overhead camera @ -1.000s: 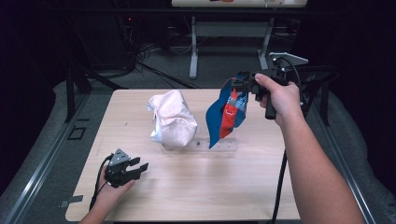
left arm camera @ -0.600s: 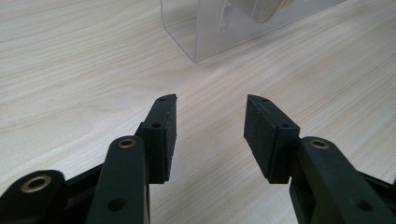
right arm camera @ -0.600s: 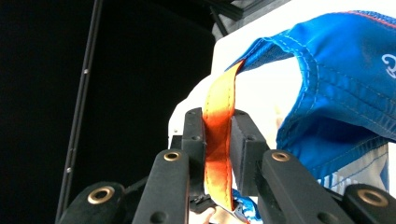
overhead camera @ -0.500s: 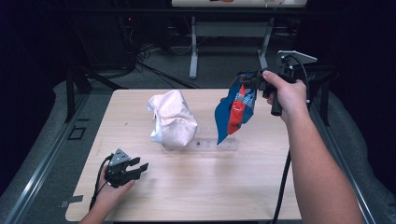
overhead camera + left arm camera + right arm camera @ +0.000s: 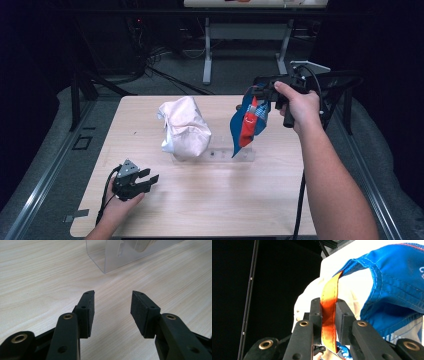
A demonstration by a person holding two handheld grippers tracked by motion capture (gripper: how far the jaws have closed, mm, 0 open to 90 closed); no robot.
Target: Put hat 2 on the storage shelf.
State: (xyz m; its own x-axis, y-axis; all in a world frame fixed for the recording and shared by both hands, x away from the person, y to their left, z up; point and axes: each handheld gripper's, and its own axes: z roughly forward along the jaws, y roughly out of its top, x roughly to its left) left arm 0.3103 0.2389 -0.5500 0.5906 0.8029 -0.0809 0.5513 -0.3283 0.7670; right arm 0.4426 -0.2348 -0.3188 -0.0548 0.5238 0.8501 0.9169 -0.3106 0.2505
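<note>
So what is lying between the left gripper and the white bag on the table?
In the high view, only bare table separates the left gripper from the white bag.

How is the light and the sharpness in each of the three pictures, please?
High view: the table is evenly lit, the room around it nearly black, the whole picture a little soft. Left gripper view: bright and even, the pads sharp, the clear stand faintly blurred with pale reflections. Right gripper view: dark at left, washed-out white behind the blue bag; the orange strap is sharp.
</note>
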